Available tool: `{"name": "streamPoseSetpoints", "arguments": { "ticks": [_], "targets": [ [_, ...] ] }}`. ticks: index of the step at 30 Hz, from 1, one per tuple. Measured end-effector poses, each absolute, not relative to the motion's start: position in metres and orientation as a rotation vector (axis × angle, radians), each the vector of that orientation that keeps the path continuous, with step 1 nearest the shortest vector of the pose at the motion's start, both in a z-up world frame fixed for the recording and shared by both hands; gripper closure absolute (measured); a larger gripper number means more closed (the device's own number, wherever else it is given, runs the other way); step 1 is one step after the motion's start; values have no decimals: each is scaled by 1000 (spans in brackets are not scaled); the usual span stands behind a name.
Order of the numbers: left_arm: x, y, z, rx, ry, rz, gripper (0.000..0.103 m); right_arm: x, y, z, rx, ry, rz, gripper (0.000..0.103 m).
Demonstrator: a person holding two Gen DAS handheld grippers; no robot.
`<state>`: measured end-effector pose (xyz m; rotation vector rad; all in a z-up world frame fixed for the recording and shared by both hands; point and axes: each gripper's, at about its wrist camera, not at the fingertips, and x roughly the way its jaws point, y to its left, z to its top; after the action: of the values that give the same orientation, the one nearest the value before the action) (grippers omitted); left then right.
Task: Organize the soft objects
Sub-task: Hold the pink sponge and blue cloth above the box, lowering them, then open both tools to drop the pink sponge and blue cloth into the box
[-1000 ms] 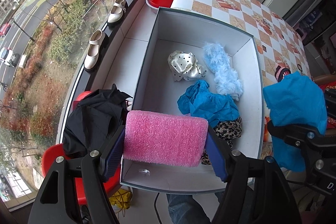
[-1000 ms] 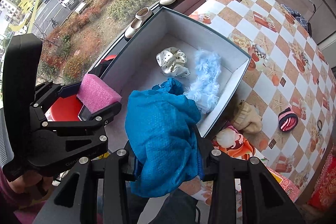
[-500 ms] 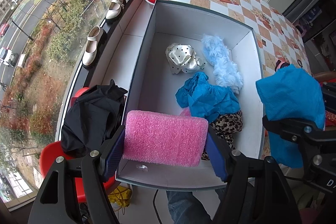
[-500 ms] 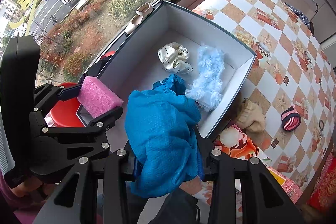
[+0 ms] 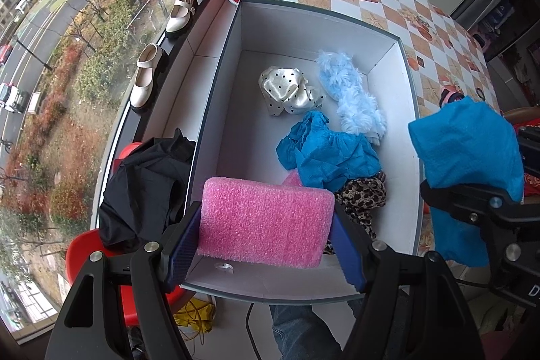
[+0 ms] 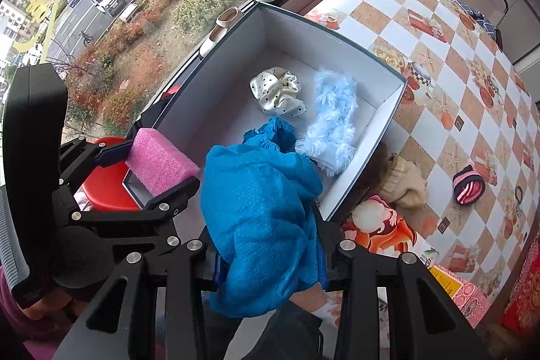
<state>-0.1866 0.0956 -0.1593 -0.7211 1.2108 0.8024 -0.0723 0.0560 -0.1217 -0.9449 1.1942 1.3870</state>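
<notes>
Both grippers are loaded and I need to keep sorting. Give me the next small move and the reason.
Probably lower the left gripper a little into the open grey cardboard box and release the pink foam block. The block is clamped right above the box's near end, beside bare floor, while the right gripper holds a blue crinkled cloth near the box's right wall.

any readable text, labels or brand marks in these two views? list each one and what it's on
"D": a partial white marking on the right gripper body, cut off at the frame edge in the left wrist view.
Small print on the yellow box at the table edge: too small to read.
Pattern on the red item at lower right: too blurred to tell.
Nothing else legible on the left gripper, box or soft items.
</notes>
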Motion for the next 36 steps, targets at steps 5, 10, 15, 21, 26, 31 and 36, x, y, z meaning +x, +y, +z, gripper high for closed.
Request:
{"name": "streamPoseSetpoints", "arguments": {
  "ticks": [5, 10, 15, 21, 26, 31, 36],
  "targets": [
    [-186, 94, -159, -720, 1214, 799, 28, -72, 54, -123, -945, 1200, 1386, 63],
    [-185, 92, -160, -720, 1215, 800, 28, -73, 54, -123, -947, 1203, 1388, 63],
    [-185, 91, -160, -720, 1216, 800, 28, -73, 55, -124, -950, 1202, 1387, 63],
    [-185, 90, -162, -718, 1217, 797, 28, -73, 56, -125, -950, 1205, 1386, 63],
    [-184, 91, -163, -721, 1217, 799, 28, -69, 57, -125, -941, 1207, 1382, 63],
    [-182, 94, -162, -720, 1219, 806, 28, -61, 61, -126, -925, 1211, 1369, 63],
    [-180, 95, -163, -722, 1224, 808, 28, -59, 65, -128, -913, 1224, 1368, 63]
  ]
}}
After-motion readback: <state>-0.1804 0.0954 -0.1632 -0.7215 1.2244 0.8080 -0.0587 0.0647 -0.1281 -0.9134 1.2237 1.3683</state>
